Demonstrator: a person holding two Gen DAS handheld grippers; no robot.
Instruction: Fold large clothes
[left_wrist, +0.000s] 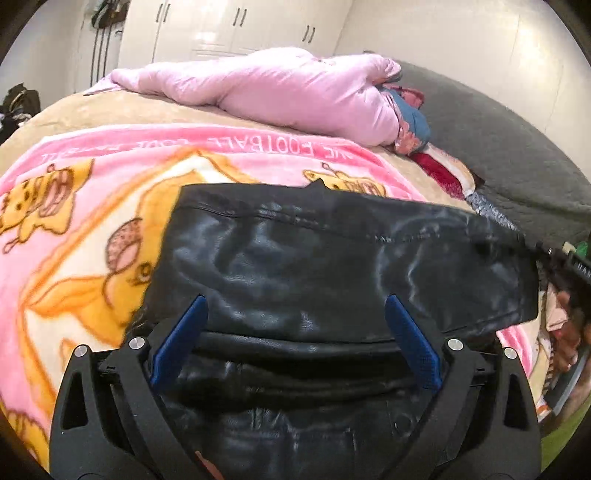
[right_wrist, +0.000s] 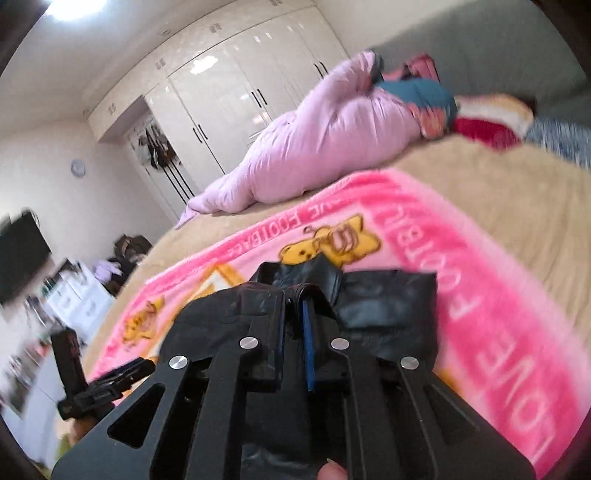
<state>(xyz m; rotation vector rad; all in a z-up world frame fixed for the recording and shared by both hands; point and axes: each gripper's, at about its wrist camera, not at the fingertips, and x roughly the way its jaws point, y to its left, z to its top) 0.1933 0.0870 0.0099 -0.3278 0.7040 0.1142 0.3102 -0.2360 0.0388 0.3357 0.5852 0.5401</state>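
Across the pink cartoon blanket (left_wrist: 92, 192) on the bed lies a black leather jacket (left_wrist: 332, 258), its long axis running side to side in the left wrist view. Directly ahead of the left gripper (left_wrist: 295, 332) sits the folded near edge of the jacket; the blue-padded jaws stand wide apart over it, gripping nothing. At the jacket's right end the right gripper (right_wrist: 293, 332) has its jaws pinched close on a bunched edge of leather. So the right hand holds the cloth, while the left, nearer the jacket's middle, is free to take the near edge for the next fold, I judge. Blanket lettering, upside down from here, reads "FOOTBALL"; the right view shows "LOVE F…" along the border.
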